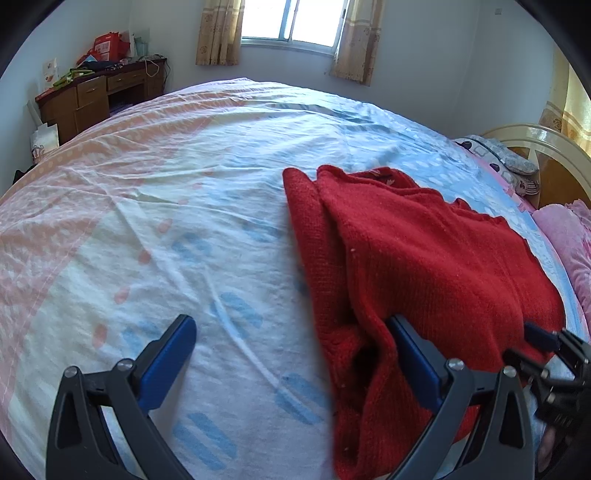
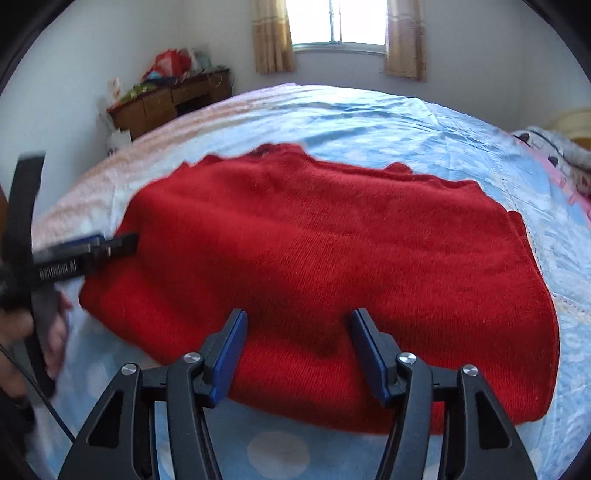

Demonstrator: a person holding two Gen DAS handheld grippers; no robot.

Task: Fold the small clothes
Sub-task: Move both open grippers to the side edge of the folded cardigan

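Jaws spread wide on the left gripper (image 1: 291, 354), straddling the left edge of the red knit sweater (image 2: 332, 266), which lies folded on the bed sheet (image 1: 166, 240); right gripper (image 2: 299, 354) spread at its near edge. Soft, light, floppy: pinch doubled edges.

One red sweater (image 2: 332, 266) lies on one bed (image 2: 369, 118). Two tongs show: the left tongs (image 1: 291, 354) and the right tongs (image 2: 299, 354), each with two blue pads. At ten o'clock stands one table (image 1: 99, 96). At twelve o'clock, one window (image 1: 291, 22) has two curtains. At three o'clock lies one patterned pillow (image 1: 506, 162).
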